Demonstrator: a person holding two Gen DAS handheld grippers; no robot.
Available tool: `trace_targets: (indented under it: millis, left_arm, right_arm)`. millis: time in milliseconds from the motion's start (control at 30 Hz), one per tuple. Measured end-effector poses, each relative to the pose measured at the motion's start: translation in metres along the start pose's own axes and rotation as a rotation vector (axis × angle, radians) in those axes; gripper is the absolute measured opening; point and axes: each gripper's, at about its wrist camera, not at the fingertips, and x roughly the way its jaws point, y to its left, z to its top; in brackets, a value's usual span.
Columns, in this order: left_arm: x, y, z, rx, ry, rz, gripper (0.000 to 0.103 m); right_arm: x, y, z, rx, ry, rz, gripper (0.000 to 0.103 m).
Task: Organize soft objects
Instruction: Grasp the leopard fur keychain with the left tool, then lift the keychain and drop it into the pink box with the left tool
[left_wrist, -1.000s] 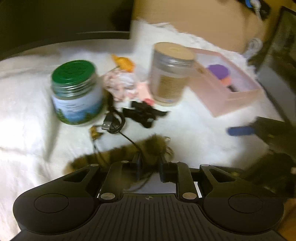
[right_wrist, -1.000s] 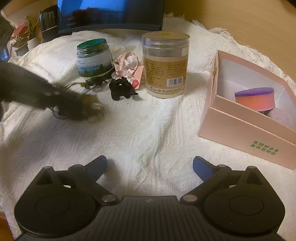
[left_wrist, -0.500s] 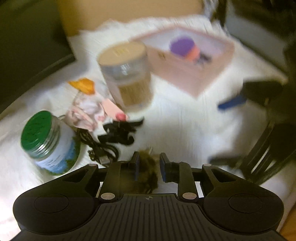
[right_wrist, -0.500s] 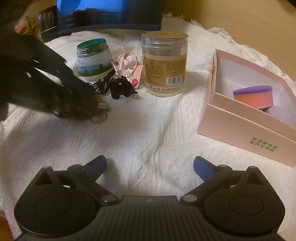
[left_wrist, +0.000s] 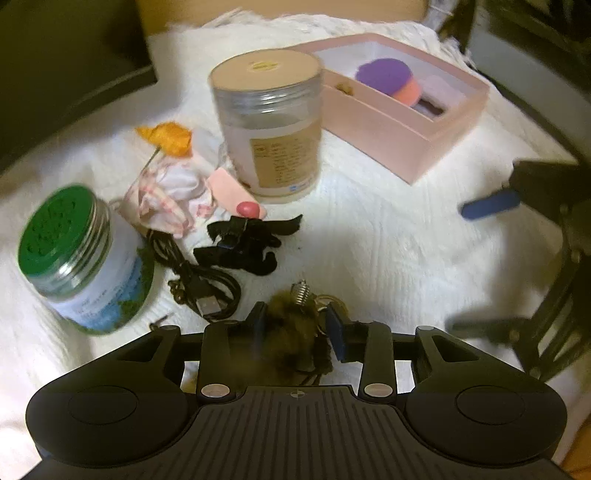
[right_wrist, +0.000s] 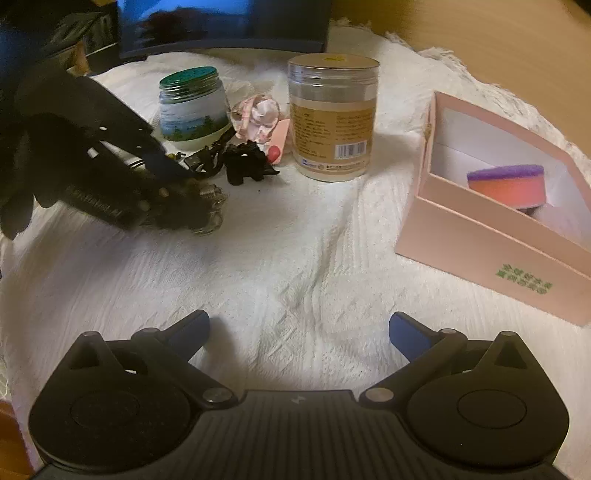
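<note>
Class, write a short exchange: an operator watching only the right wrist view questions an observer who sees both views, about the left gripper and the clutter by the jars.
Operator: The left gripper is a dark blur here. Is it holding anything?
Observer: Yes. The left gripper is shut on the brown furry keychain, one finger on each side.
Operator: Is anything hidden behind the pink cloth?
Observer: An orange item lies just beyond the pink cloth.

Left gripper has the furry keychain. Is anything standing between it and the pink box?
Partly. From the left wrist view, the tall clear jar stands just left of a straight line from the furry keychain, held by the left gripper, to the pink box. The white cloth to the jar's right is bare.
</note>
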Motion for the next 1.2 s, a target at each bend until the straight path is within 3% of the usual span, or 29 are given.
trace_targets:
  millis: [100,267,367,500,633,767,900,967,1200]
  left_arm:
    - [-0.003,0.008,-0.005,-0.064,0.0,-0.019,0.038]
    - [-0.015,0.008,-0.031,-0.221,-0.07,0.0,0.027]
    - [-0.026,0.007,-0.044,-0.323,-0.105,0.029,0.019]
    - [-0.047,0.004,-0.06,-0.385,-0.195,0.081,0.016]
    - [-0.064,0.01,-0.075,-0.445,-0.266,0.115,0.015]
    - [-0.078,0.02,-0.085,-0.482,-0.321,0.131,0.015]
    - [-0.086,0.027,-0.092,-0.509,-0.353,0.147,0.014]
    - [-0.087,0.03,-0.093,-0.516,-0.359,0.158,0.014]
    - [-0.116,0.045,-0.077,-0.498,-0.433,0.21,0.014]
  right_arm:
    - [-0.003,0.0,0.005,0.004,0.004,0.0,0.092]
    - [-0.015,-0.001,0.024,0.007,-0.078,-0.035,0.087]
    - [-0.018,0.002,0.045,0.004,-0.122,-0.011,0.082]
    - [-0.001,0.021,0.072,-0.056,-0.114,0.039,0.056]
    - [0.024,0.046,0.091,-0.139,-0.106,0.028,0.051]
    - [0.051,0.063,0.106,-0.204,-0.107,-0.052,0.046]
    - [0.069,0.062,0.117,-0.204,-0.065,-0.039,0.045]
    - [0.072,0.061,0.122,-0.197,-0.042,-0.026,0.034]
    - [0.037,0.049,0.15,-0.123,-0.027,0.049,0.03]
